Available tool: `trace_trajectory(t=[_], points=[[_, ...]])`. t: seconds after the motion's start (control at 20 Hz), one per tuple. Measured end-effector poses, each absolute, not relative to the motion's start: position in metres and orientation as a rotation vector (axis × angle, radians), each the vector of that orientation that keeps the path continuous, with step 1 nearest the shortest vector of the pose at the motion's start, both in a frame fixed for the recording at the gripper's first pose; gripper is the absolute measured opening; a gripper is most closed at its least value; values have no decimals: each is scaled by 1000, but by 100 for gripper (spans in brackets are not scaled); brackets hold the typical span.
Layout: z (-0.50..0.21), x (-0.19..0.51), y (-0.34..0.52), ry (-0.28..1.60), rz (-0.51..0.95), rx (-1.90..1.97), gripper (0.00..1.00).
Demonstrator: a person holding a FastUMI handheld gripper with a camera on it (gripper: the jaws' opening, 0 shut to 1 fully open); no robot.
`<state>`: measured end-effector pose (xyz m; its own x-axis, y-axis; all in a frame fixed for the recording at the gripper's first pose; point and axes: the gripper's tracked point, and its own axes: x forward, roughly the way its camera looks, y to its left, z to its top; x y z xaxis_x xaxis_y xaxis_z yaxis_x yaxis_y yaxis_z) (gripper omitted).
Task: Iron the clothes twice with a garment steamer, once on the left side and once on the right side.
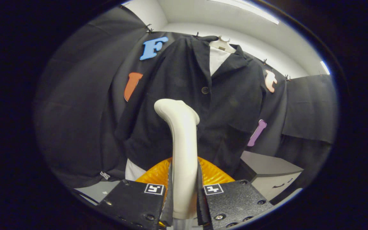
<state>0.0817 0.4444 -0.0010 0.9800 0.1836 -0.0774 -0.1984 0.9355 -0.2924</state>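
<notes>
Both fingers (171, 188) of the gripper (184, 191) clench the steamer (182, 150), whose head stands just before the dark jacket (184, 95).

Black jacket (184, 95); cream steamer (182, 143) (ribbed orange base (216, 174)).

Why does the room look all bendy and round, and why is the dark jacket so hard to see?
In the gripper view, the fisheye lens bends straight walls into curves. The black buttoned jacket on its hanger hangs against dark cloth, so its folds hardly stand out. Bright ceiling light falls on the cream plastic steamer handle, clamped between the gripper fingers, so it looks sharp and bright.
</notes>
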Motion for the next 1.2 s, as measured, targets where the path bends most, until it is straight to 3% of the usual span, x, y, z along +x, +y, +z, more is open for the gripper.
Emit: trace_trajectory(t=[1.2], points=[[-130,25,402,334,173,-392,32]])
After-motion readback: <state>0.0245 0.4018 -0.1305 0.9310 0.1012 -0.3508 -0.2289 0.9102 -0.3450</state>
